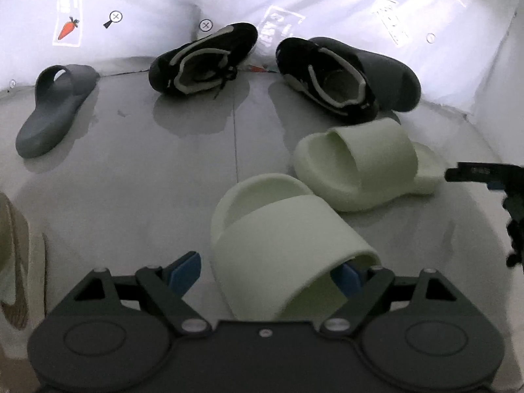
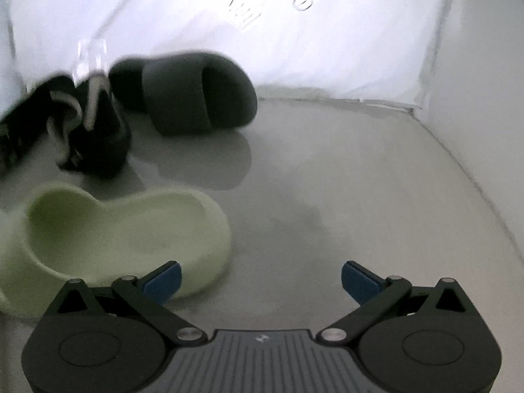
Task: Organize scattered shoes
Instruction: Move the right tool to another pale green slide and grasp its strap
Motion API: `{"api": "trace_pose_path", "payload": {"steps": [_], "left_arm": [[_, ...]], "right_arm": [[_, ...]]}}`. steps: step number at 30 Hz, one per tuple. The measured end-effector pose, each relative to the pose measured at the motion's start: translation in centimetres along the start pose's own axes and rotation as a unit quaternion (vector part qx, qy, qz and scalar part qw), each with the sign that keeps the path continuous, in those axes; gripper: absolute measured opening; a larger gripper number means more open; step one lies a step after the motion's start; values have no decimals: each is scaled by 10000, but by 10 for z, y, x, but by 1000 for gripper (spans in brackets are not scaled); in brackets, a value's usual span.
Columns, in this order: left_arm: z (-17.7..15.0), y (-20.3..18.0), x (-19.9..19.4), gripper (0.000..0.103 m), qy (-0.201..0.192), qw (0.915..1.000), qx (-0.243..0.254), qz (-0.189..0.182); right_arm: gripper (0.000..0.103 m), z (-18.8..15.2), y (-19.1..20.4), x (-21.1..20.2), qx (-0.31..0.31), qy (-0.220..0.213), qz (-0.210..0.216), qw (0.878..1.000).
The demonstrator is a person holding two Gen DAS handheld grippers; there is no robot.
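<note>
Grey floor, white sheeting behind. Left of near green slide: grey slide. Left gripper wide open, straddling near green slide's strap. Beyond: black sneakers. Right: second green slide. Right gripper wide open, empty.

From my left wrist view, the nearest slide lies on the floor straight ahead, its mate just behind and to the right. Farther back two sneakers sit by the wall, one slipper far left, another touching behind the right sneaker.
</note>
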State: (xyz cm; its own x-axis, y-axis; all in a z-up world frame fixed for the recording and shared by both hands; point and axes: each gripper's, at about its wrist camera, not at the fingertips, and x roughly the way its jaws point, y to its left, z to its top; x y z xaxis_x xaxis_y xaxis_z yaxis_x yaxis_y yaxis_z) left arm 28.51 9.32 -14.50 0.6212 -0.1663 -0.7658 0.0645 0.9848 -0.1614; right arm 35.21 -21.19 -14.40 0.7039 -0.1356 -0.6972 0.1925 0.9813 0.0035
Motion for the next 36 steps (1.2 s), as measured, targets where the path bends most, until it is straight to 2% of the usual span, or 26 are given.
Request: {"api": "trace_pose_path", "payload": {"steps": [3, 6, 9, 11, 14, 16, 18, 20, 24, 31, 34, 36], "left_arm": [[6, 8, 5, 86, -78, 9999, -71, 18], [10, 16, 7, 86, -145, 9998, -122, 10], [7, 21, 3, 86, -198, 9995, -254, -2], [3, 24, -1, 86, -247, 9989, -386, -20], [-1, 26, -6, 86, -311, 9983, -489, -12], [-3, 27, -8, 86, -340, 9980, -527, -1], [-3, 26, -9, 86, -361, 9977, -566, 12], [-4, 25, -11, 86, -400, 9975, -585, 13], [-4, 22, -13, 86, -451, 9971, -604, -38], [-11, 11, -16, 86, -396, 9976, -531, -187], [-15, 7, -16, 86, -341, 9981, -455, -221], [-16, 6, -17, 86, -325, 9983, -431, -238]], "right_arm": [[103, -3, 29, -23, -104, -430, 421, 9981], [103, -4, 76, -30, -880, -823, 694, 9903], [103, -7, 120, -24, -1502, -982, 714, 9812], [103, -13, 146, -19, -1932, -1110, 641, 9727], [103, -31, 179, -7, -2884, -1321, 212, 9481], [103, -42, 182, 2, -3322, -1262, -151, 9346], [103, -50, 168, 3, -3404, -1174, -161, 9328], [103, -54, 151, -1, -3365, -1107, -137, 9350], [103, -59, 108, -14, -2992, -804, -51, 9508], [103, -78, 24, -35, -2192, -283, -367, 9746], [103, -80, -2, -42, -1953, -35, -281, 9803], [103, -78, -12, -52, -1779, -25, -50, 9840]]}}
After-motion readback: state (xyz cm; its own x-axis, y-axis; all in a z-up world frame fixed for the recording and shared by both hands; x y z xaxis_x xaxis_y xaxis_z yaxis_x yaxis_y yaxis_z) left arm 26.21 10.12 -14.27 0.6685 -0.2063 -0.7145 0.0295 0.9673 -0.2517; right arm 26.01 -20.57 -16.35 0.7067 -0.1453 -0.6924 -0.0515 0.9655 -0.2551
